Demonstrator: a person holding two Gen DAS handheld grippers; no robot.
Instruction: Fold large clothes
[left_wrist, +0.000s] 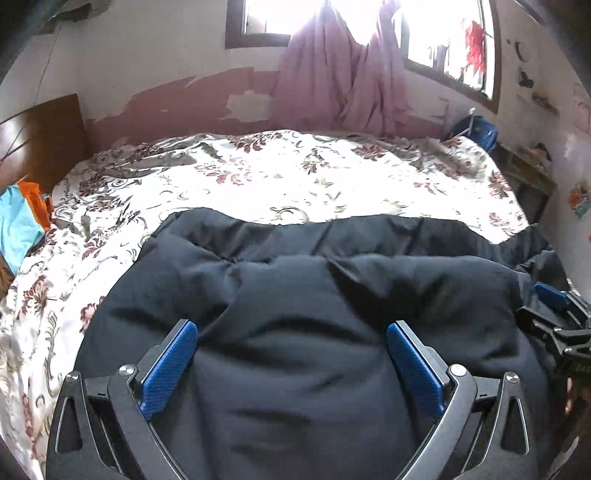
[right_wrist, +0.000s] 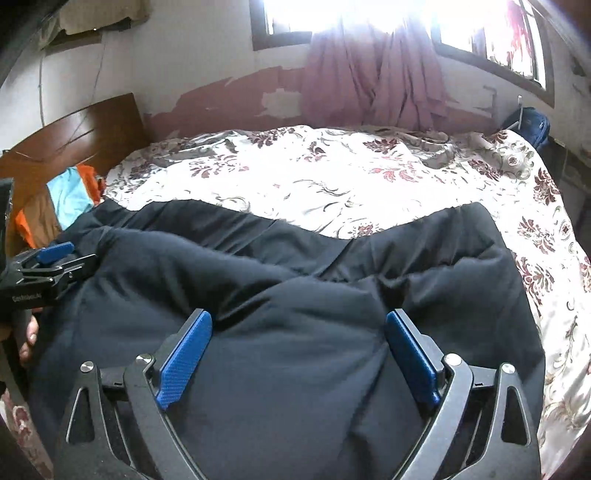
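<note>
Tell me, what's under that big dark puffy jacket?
The dark padded garment lies on a floral bedspread, which shows all around it on the bed. Both open grippers, left and right, hover above it. Anything beneath its middle is covered.

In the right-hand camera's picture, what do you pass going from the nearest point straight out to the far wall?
Right gripper, open over the dark garment → floral bedspread → pink curtain → bright window.
</note>
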